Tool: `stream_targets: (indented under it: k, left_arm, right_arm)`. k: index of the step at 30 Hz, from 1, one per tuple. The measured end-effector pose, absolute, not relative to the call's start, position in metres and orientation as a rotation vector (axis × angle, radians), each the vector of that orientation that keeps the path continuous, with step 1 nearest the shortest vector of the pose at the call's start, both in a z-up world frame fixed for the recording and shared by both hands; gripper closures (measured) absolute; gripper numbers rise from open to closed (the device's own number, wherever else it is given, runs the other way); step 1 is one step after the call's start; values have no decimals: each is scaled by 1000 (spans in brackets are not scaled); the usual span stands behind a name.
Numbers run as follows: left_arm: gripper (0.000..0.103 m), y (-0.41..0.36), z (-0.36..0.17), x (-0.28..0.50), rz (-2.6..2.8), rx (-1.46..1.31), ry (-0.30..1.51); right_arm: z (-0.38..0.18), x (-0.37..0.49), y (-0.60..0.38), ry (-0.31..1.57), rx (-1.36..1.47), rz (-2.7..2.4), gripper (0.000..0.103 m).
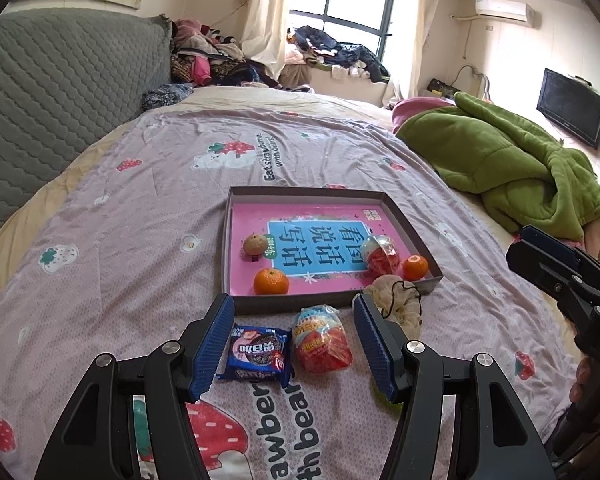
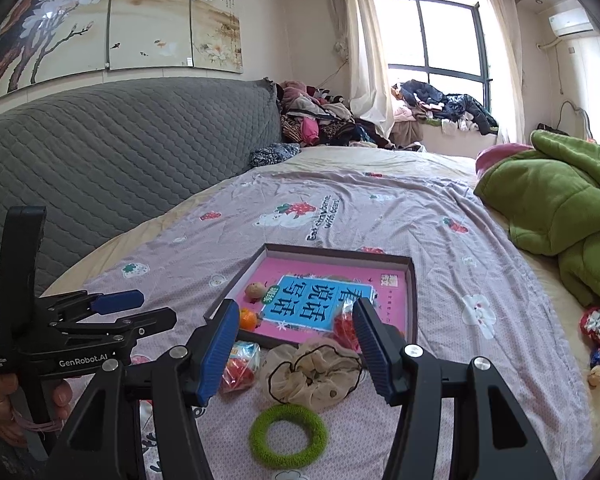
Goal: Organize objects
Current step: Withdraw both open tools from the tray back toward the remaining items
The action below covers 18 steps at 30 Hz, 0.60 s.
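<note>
A shallow dark tray (image 1: 332, 300) lies on the bed with a pink book in its bottom. In it are two oranges (image 1: 271, 281), a brown nut-like ball (image 1: 255, 244) and a red snack bag (image 1: 380, 258). My left gripper (image 1: 296, 344) is open and hovers over a blue cookie packet (image 1: 258, 358) and a second red snack bag (image 1: 322, 340) in front of the tray. My right gripper (image 2: 296, 350) is open too, over a beige scrunchie (image 2: 314, 372) that touches the tray's near edge. A green ring (image 2: 288, 436) lies nearer. Neither gripper holds anything.
A green blanket (image 1: 500, 160) is bunched at the right of the bed. Several small wrapped snacks (image 2: 598, 340) lie at the far right. A grey quilted headboard (image 2: 120, 152) runs along the left, with piled clothes (image 2: 320, 116) beyond. A hand (image 2: 0, 400) grips the left tool.
</note>
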<state>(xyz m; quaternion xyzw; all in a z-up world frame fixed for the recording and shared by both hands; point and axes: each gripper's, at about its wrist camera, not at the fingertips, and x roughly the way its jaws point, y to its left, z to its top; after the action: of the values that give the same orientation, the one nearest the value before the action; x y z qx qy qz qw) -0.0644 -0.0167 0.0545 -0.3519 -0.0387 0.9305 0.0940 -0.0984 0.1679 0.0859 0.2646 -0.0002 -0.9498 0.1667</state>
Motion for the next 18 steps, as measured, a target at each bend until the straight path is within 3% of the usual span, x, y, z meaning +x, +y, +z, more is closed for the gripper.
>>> stream_targets:
  k: [18]
  left_arm:
    - [39, -5, 29, -54, 2734, -1142, -92]
  right_arm:
    - [54, -101, 165, -36, 887, -2674, 45]
